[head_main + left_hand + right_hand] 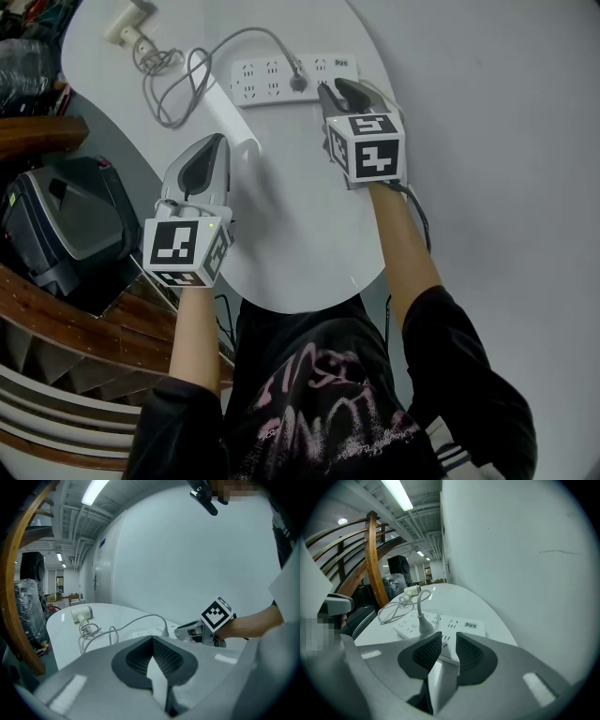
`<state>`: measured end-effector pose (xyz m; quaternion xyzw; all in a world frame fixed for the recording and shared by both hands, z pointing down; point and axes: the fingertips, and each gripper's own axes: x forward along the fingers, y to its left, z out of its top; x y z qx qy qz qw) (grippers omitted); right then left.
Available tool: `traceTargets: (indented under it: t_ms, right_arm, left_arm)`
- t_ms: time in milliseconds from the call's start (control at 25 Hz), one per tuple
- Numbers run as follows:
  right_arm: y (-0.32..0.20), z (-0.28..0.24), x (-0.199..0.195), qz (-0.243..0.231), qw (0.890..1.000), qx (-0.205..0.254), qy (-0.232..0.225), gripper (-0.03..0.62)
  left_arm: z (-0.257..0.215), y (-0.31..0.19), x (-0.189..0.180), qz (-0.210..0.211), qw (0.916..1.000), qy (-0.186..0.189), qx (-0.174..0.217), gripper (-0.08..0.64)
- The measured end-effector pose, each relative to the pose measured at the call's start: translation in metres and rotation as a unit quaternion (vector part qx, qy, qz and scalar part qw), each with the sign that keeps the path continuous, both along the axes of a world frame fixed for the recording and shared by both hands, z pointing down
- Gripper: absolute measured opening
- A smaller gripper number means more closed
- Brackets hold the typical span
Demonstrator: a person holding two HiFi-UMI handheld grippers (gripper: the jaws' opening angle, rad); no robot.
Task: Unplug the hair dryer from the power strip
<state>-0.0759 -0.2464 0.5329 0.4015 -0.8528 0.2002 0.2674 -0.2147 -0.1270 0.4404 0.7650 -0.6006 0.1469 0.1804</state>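
A white power strip (291, 80) lies at the far side of the round white table (309, 281). A grey plug (298, 82) sits in one of its sockets. Its cable (178, 89) loops left to the white hair dryer (127, 28) at the table's far left edge. My right gripper (342, 91) is open just right of the plug, over the strip's near edge. In the right gripper view the plug (424, 626) stands just left of the gap (448, 641), with nothing between the pads. My left gripper (208, 141) hovers shut and empty, nearer me and apart from the strip (150, 633).
A plain white wall runs close along the table's right side. Left of the table stand a black case (66, 225) and a curved wooden stair rail (56, 328). The table's near edge (309, 305) is just in front of my body.
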Motion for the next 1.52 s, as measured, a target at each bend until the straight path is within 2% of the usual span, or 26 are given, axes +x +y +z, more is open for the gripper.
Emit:
traceTargets:
  t_ms: [360,840,1120,1520]
  right_arm:
    - [0.0,0.002,-0.002,-0.006,1.0,-0.004,0.011,0.111]
    - [0.001,0.003,-0.004,-0.011,1.0,0.002,0.026,0.121]
    - [0.003,0.001,-0.007,-0.019,0.999,0.008,0.045,0.12]
    - [0.002,0.0,-0.006,-0.014,0.999,0.01,0.047,0.121]
  left_arm:
    - [-0.003,-0.007,0.002,0.005,1.0,-0.001,0.006,0.002]
    - [-0.012,-0.03,0.009,0.04,0.9988,-0.016,0.022,0.002]
    - [-0.012,-0.042,0.023,0.075,0.9965,-0.028,0.024,0.002]
    - [-0.009,-0.063,0.036,0.098,0.9946,-0.021,0.025,0.002]
